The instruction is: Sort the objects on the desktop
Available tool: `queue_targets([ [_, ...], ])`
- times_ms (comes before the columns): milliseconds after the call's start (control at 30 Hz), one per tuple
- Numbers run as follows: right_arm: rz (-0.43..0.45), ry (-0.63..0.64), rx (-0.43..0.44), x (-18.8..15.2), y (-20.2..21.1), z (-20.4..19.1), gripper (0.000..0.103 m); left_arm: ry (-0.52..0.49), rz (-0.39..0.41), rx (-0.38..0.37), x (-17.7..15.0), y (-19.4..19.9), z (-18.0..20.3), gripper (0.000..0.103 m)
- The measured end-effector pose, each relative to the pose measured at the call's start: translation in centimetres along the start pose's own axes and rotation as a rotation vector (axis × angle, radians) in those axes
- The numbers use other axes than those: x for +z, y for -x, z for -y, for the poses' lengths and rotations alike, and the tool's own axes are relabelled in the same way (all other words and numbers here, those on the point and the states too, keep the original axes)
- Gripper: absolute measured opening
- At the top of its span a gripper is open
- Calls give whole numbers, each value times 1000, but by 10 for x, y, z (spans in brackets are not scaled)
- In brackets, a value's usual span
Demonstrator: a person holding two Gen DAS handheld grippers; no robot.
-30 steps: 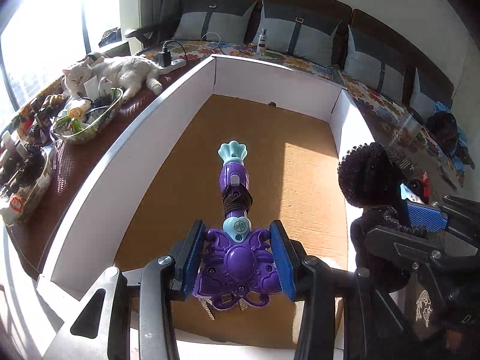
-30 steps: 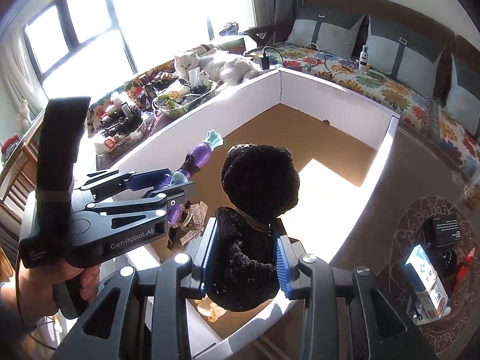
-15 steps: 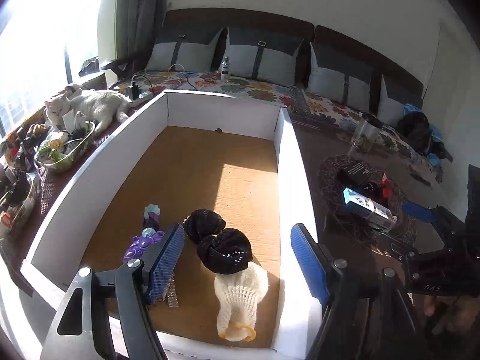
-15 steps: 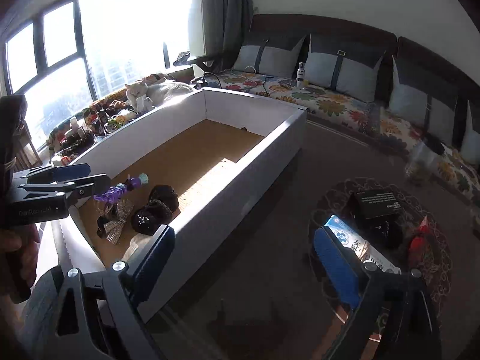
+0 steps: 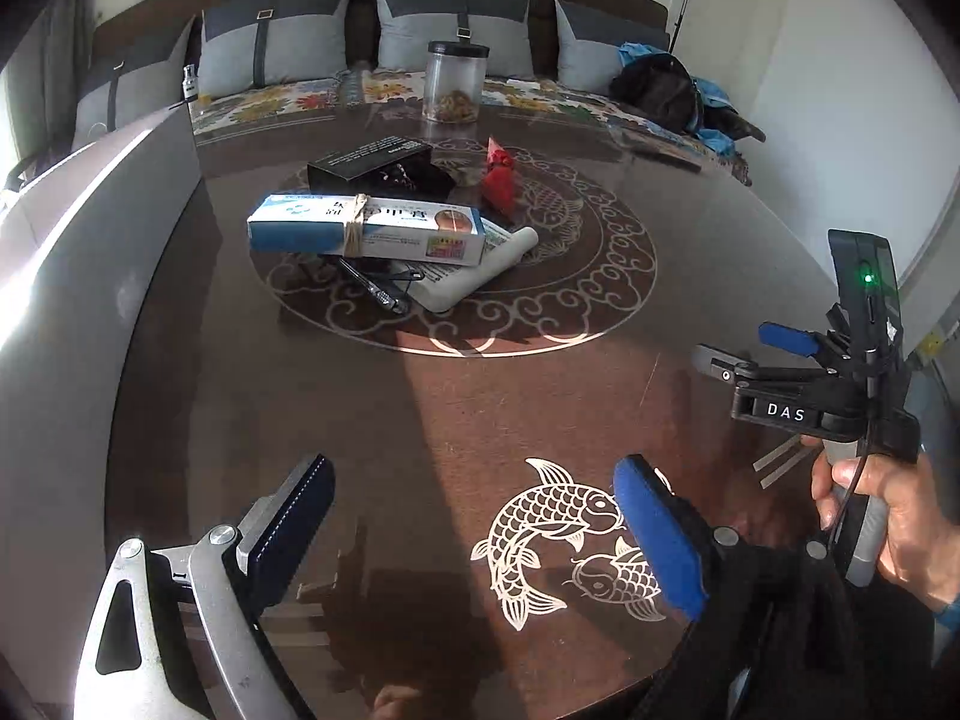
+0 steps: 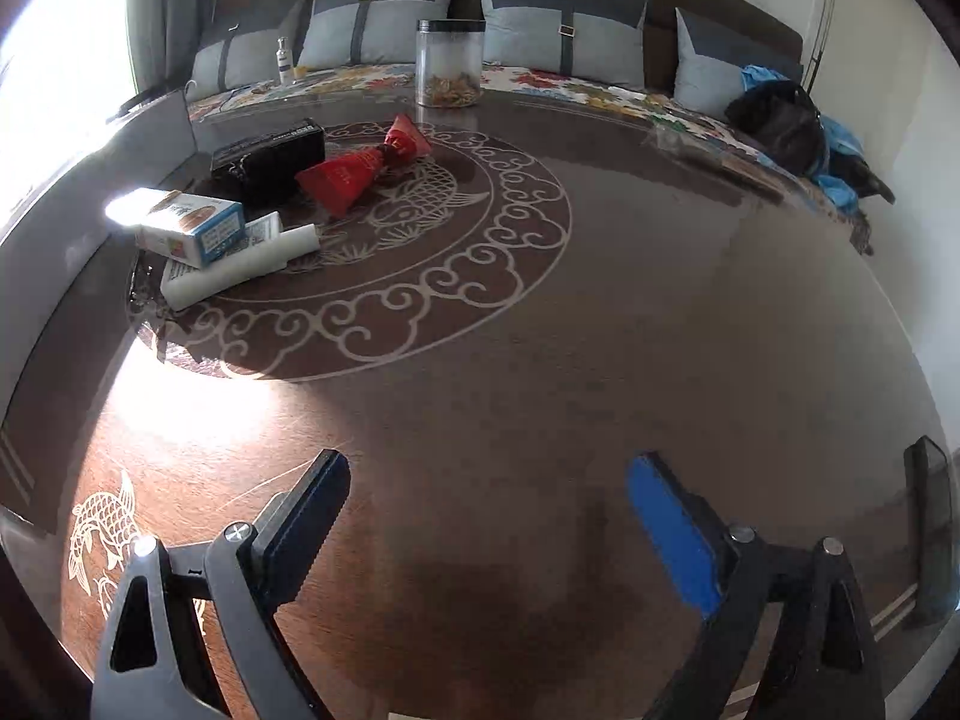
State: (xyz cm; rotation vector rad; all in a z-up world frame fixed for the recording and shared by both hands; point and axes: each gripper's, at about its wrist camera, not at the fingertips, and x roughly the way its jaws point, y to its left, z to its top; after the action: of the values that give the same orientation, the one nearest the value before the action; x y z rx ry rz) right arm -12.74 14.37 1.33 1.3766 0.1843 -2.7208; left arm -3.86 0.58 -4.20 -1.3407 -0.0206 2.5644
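Left wrist view only: right hand-held gripper [image 5: 762, 348] at the right edge, gripped by a hand [image 5: 888, 516], its jaws apart and empty. Right wrist view only: red pouch [image 6: 360, 165] seen full length, cone-shaped, cinched near one end. Left hand-held gripper [image 5: 474, 528] low in frame, jaws opening, nothing between them, above a pale fish inlay. Glossy dark bench [image 5: 420, 396] with scroll-patterned ring. Upper left of centre, the pile to sort: blue-and-white carton [image 5: 366, 231] bound by a rubber band, lying on a rolled white sheet [image 5: 474, 270] and a pen [image 5: 372, 288]; black box [image 5: 369, 159] behind. Clear jar [image 5: 453, 81] with dark lid beyond. Grey wall of a box [image 5: 90, 228] blocking the left side. Cushioned sofa [image 6: 540, 24] across the top.
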Motion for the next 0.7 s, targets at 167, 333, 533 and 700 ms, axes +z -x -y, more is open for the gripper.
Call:
queue_targets([
  [167,4,-60,19,-6,-8,17,95,18,-15,44,2,-28,-7,95],
  [333,4,-65,20,0,-16,13,102,43,-9,70,12,-46,-26,95],
  [533,1,-70,15,0,-16,11,103,-27,-1,133,22,-58,-28,98],
  [700,2,-69,15,0,-16,11,103,-22,12,140,20,-60,-27,103],
])
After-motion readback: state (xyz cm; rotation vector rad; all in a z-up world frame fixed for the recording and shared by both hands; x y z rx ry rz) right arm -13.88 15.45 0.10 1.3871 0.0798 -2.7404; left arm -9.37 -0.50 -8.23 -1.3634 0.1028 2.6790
